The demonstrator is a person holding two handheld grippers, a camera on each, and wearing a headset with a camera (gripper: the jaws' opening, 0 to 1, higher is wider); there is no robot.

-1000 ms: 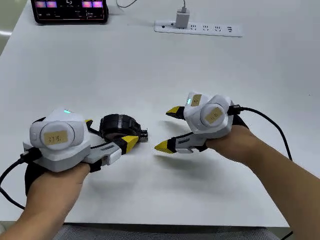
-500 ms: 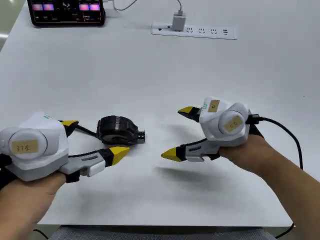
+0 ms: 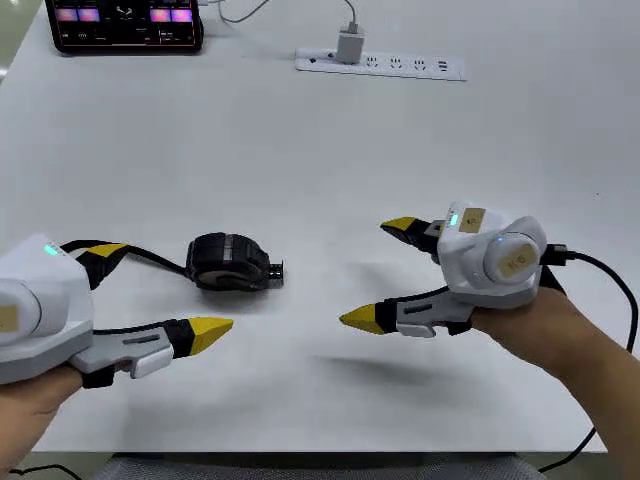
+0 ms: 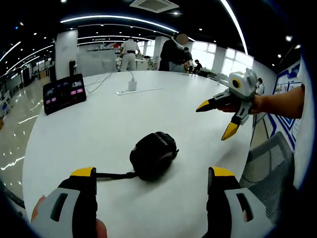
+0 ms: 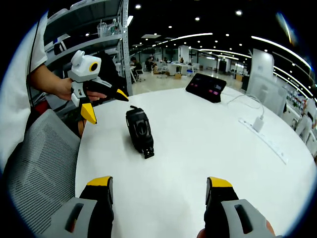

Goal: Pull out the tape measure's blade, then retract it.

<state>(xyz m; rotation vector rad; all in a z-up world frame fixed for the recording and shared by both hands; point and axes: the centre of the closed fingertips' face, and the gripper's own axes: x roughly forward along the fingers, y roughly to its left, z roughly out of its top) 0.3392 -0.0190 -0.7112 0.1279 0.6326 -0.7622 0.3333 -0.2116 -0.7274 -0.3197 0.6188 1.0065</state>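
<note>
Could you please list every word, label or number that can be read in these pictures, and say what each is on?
No text can be read here.
On the right claw, two stickers: handwriting, too blurred.
On the tablet screen: pink tiles, too small.
On the tape measure: no legible marking.

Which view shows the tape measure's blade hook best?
Right gripper view: the tape measure points its blade hook at the camera, unobstructed. Head view shows the hook small, side-on. Left gripper view shows the case's back and strap.
</note>
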